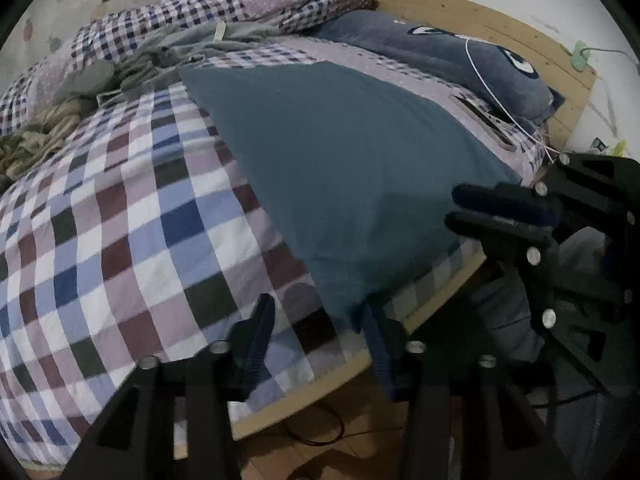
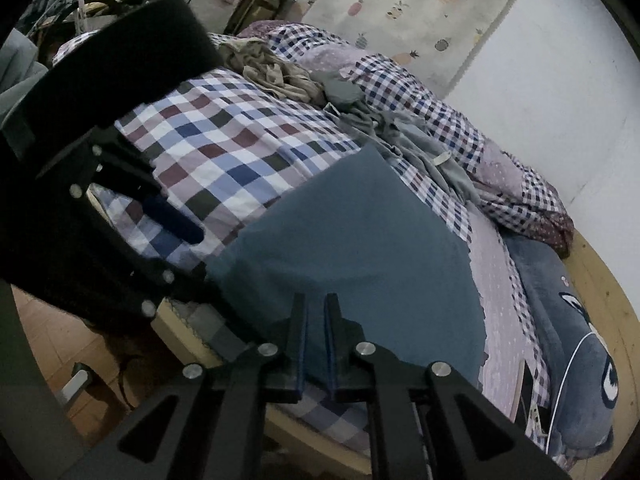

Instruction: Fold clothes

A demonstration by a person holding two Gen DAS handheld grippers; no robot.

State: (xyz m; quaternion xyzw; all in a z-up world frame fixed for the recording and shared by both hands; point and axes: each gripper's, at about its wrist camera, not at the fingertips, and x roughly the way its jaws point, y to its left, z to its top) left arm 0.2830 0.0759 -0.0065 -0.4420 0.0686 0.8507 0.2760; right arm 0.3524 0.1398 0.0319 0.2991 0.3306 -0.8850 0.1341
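At the near edge of the bed, the left gripper (image 1: 317, 304) has its jaws standing wide. Nothing is pinched. The near corner of the teal garment (image 1: 340, 152) ends just beside its right-hand finger, and only checked sheet (image 1: 120, 220) shows through the rest of the gap.

The right gripper (image 2: 316, 300) has its jaws down to a narrow slit, pads not touching. No fabric visibly caught. It sits over the garment's near edge, and the teal seen through the slit looks like cloth lying flat behind it. From the left wrist view, its two fingers are almost together above the garment's right corner.

The garment lies smooth and flat as one broad panel on the sheet, on the headboard-side half of the bed. It runs from the wooden bed rail (image 1: 304, 392) back toward the clothes heap.

Further out:
- Crumpled grey clothes (image 1: 180, 48) lie just past the garment's far edge.
- A beige bundle (image 1: 44, 128) sits beside them.
- A small-check quilt (image 1: 260, 4) is bunched along the wall.
- A dark blue plush pillow (image 1: 440, 52) lies against the pine headboard (image 1: 460, 16), with a white cable (image 1: 492, 88) across it.
- The wood floor (image 1: 352, 448) shows below the rail.
- A pineapple-print curtain (image 2: 420, 8) hangs behind the bed.
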